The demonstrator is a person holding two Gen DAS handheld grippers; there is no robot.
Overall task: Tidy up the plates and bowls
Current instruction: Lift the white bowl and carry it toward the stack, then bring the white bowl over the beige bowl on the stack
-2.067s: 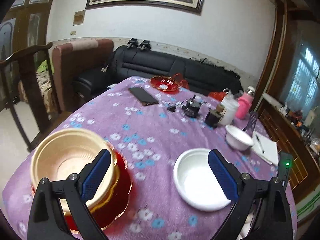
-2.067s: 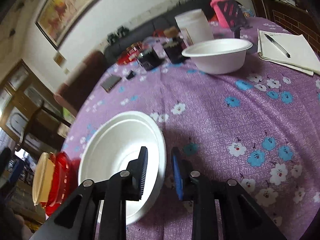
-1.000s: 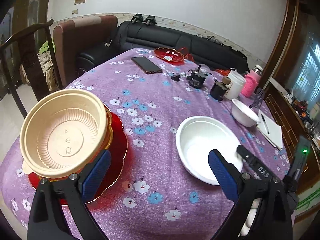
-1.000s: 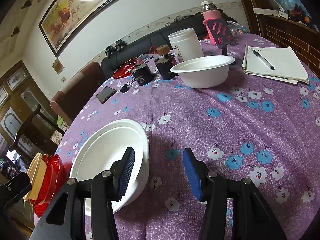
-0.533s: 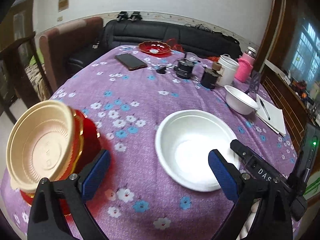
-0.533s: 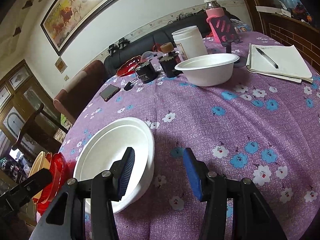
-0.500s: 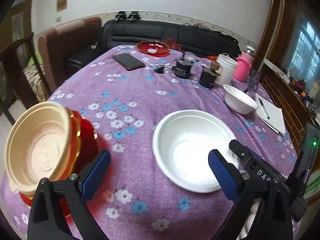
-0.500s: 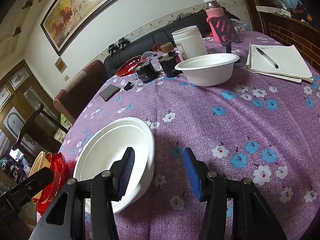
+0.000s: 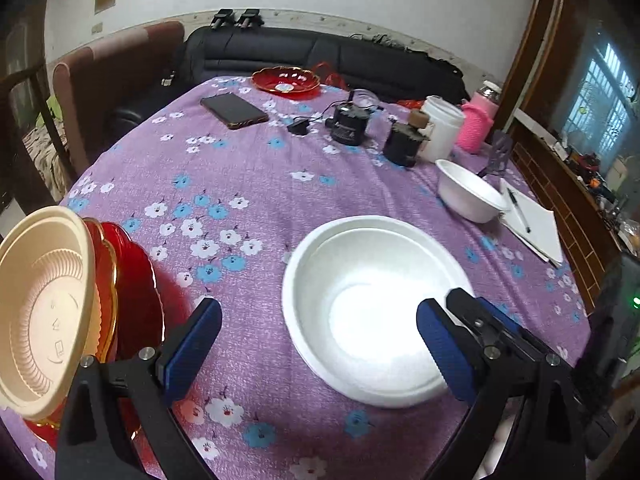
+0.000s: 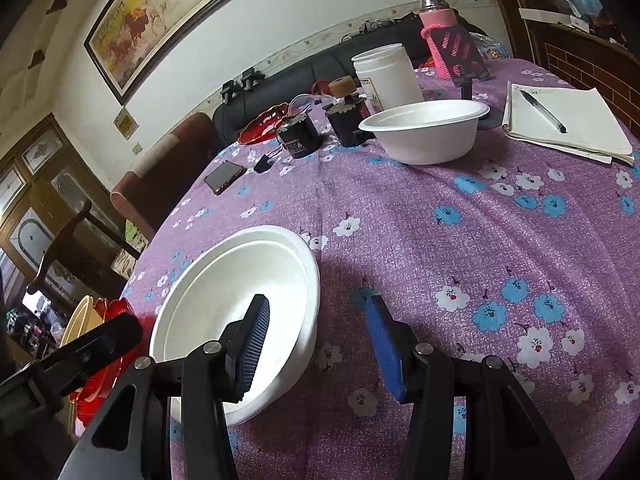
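A large white bowl (image 9: 372, 312) rests on the purple flowered tablecloth (image 9: 248, 168); it also shows in the right wrist view (image 10: 240, 304). My left gripper (image 9: 320, 344) is open and empty above the cloth, its right finger over the bowl's near rim. My right gripper (image 10: 316, 344) is open, straddling the bowl's right rim without gripping it. A beige bowl (image 9: 40, 304) sits stacked on red plates (image 9: 132, 292) at the left edge. A smaller white bowl (image 9: 468, 196) stands at the right, also in the right wrist view (image 10: 428, 132). A red dish (image 9: 286, 82) is at the far side.
A phone (image 9: 234, 110), black canisters (image 9: 348, 124), a white jar (image 9: 442, 128), a pink bottle (image 9: 476, 128) and a notebook with pen (image 10: 564, 124) stand on the far and right parts of the table. A wooden chair (image 9: 24, 120) and a black sofa (image 9: 320, 56) stand beyond.
My right gripper opened and let go of the large white bowl, which now rests on the cloth. My left gripper swung right from the beige bowl stack toward the white bowl.
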